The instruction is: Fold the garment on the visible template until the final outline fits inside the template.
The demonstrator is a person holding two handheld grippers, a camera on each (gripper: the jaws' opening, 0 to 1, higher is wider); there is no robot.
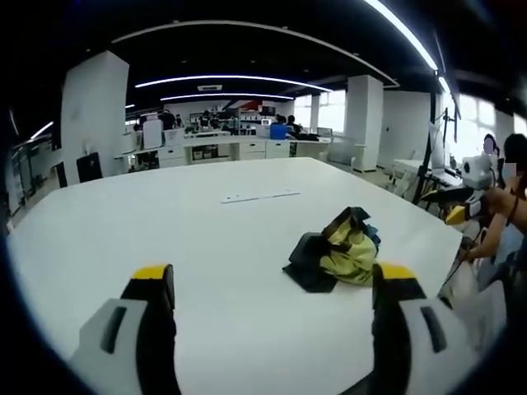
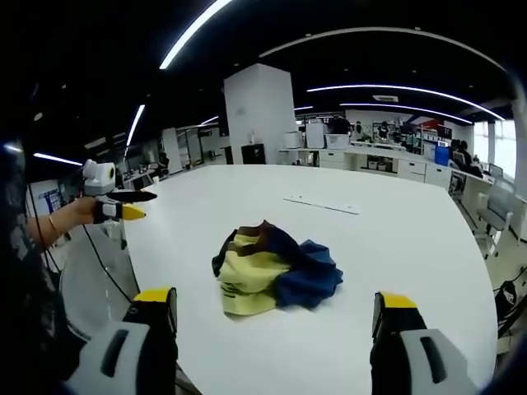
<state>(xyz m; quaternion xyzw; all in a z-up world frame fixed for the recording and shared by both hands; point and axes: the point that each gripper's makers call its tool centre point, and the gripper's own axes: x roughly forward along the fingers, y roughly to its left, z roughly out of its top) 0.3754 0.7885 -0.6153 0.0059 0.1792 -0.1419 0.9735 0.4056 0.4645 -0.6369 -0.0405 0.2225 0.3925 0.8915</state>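
Hovering spread and empty, left tongs (image 1: 272, 288) and right tongs (image 2: 276, 313) face the crumpled garment (image 2: 272, 267) at 12 o'clock on the desk (image 2: 395, 239); pinching several bunched layers risks tangling.

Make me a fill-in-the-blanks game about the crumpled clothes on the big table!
1. The garment lies in a ____ heap, not folded.
2. It rests on a ____ table.
3. The right tongs have jaws standing ____, holding nothing.
4. The left tongs have tips coloured ____.

Missing words: crumpled; white; open; yellow
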